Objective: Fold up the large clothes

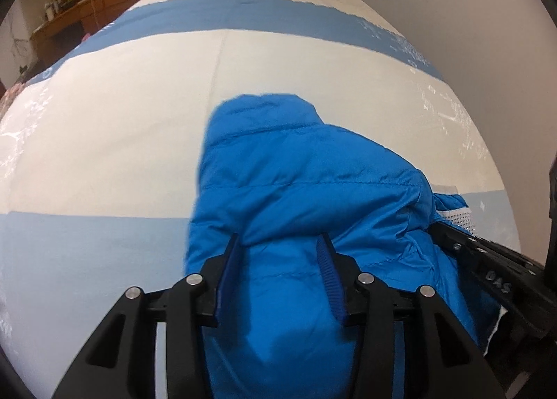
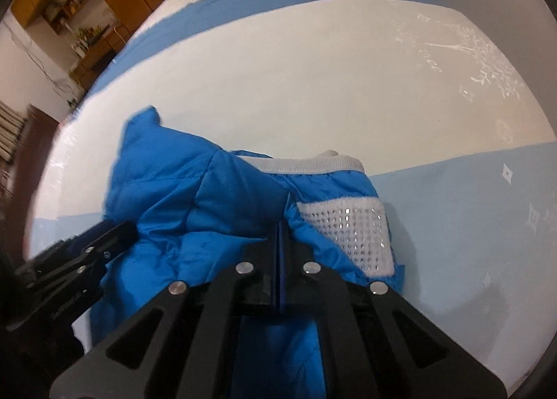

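Seen from the left wrist: lay bunched on the cream-and-blue striped bedspread (image 1: 104,141), a bright blue padded jacket (image 1: 296,190), with the left gripper (image 1: 281,242) over its near end, jaws spread wide and straddling a bulge of fabric without pinching it, the right gripper (image 1: 487,259) reaching in at the right edge. Seen from the right wrist: clamped tight on a fold of the jacket (image 2: 195,204), the right gripper (image 2: 280,235), beside a white studded patch (image 2: 351,235) and grey ribbed hem (image 2: 306,164).
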The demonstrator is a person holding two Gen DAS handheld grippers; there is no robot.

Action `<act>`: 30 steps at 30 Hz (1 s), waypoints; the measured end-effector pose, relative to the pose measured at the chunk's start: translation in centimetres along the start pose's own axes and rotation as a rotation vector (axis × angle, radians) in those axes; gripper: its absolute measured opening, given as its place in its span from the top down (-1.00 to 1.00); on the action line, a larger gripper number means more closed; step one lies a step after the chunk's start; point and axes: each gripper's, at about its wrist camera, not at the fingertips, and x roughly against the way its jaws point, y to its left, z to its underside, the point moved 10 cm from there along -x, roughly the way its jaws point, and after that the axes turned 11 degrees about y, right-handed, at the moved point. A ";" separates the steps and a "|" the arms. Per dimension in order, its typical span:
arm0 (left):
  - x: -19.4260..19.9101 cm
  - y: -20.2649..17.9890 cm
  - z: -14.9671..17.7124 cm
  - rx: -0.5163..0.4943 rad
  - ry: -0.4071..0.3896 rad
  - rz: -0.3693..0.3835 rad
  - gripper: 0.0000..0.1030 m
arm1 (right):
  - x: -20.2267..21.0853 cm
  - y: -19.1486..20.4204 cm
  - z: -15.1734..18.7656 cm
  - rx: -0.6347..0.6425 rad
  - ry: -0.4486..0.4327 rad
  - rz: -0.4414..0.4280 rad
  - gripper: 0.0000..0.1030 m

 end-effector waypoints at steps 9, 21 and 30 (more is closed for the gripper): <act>1.3 0.0 3.1 0.024 -0.033 -0.018 0.10 | 1.3 0.3 3.3 0.008 -0.008 0.064 0.94; 1.1 1.0 3.5 0.011 -0.021 -0.029 0.01 | 0.9 0.1 3.8 0.031 -0.042 0.098 0.91; 5.8 2.9 5.0 -0.002 -0.029 -0.047 0.03 | 6.8 -0.2 4.7 0.022 -0.084 0.097 0.22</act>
